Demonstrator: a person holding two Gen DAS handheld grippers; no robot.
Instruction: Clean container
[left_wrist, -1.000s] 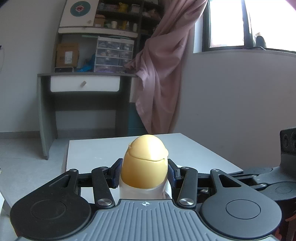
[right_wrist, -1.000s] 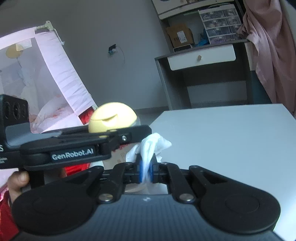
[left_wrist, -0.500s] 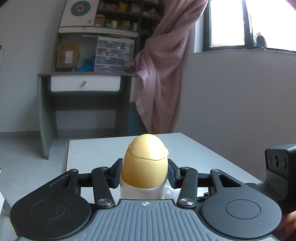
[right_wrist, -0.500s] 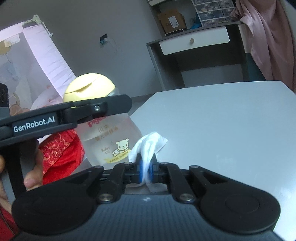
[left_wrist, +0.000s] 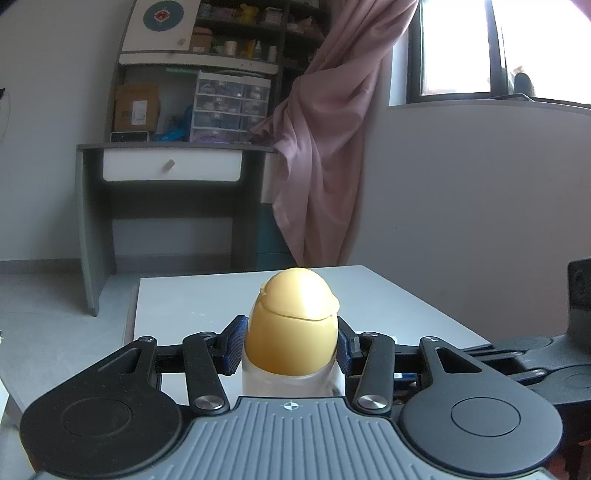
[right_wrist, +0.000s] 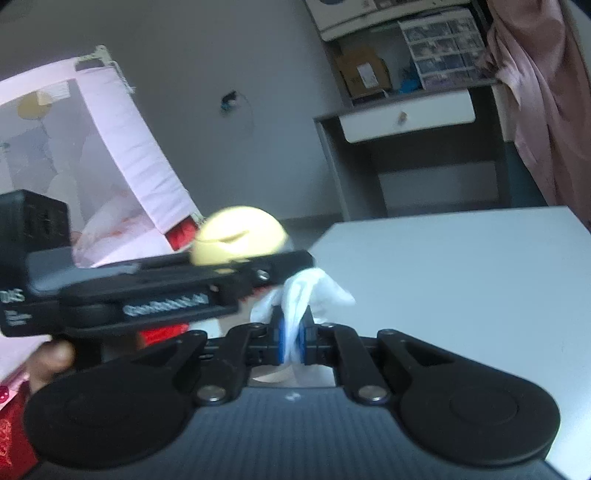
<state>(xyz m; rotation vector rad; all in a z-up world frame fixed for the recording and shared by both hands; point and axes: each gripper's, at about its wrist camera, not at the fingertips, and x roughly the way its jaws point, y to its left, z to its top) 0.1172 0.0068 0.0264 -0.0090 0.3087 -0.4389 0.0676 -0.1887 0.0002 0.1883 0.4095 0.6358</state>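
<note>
A clear bottle with a rounded yellow cap (left_wrist: 293, 325) stands upright between the blue pads of my left gripper (left_wrist: 291, 350), which is shut on it just above the white table (left_wrist: 192, 299). In the right wrist view the same bottle (right_wrist: 240, 236) shows its yellow cap over the black body of the left gripper. My right gripper (right_wrist: 291, 334) is shut on a crumpled white cloth (right_wrist: 306, 291). The cloth sits just right of the bottle's lower body, which the left gripper hides; contact cannot be told. The right gripper's black body (left_wrist: 546, 362) shows at the right edge of the left wrist view.
The white table (right_wrist: 461, 277) stretches ahead and to the right. Beyond it stand a grey desk (left_wrist: 166, 162) with shelves and a pink curtain (left_wrist: 325, 147). A pink-white fabric frame (right_wrist: 122, 147) and a person's hand (right_wrist: 48, 362) are at the left.
The right gripper with the cloth dropped lower beside the bottle half a second ago, then rose again, so the label is hidden behind the left gripper. The left gripper and bottle stayed still.
</note>
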